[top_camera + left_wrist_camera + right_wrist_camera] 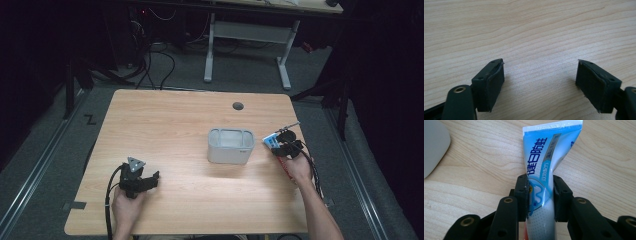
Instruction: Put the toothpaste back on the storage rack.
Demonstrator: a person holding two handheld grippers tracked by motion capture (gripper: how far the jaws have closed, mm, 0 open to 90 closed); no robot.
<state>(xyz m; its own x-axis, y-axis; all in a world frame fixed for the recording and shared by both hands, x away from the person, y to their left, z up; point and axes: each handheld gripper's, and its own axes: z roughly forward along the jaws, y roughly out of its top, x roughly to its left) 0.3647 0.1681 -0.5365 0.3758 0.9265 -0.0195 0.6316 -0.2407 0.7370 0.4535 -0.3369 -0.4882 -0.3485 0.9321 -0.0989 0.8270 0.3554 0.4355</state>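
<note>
A: Where's the toothpaste tube (544, 170) now?

B: Near the right edge of the table (165, 130), pinched between the two black jaws of the right gripper (540, 195). The pads press on both flanks of the tube's lower body, and its flat crimped end points away from the hand.

A: So its long axis runs straight out along the jaws?

B: Yes, in the right gripper view it runs in line with them. From above, the crimped end (270, 141) sticks out up and to the left of the gripper, toward the grey container (230, 146).

A: And how does the container lie from the tube?

B: To its left, close but apart, with an open top and standing upright mid-table. I judge the next move is a short carry leftward and over the rim, tube end first.

A: The other hand?

B: The left gripper (136, 179) rests well apart at the near left, jaws spread wide over bare wood, holding nothing. The right is far nearer the container.
</note>
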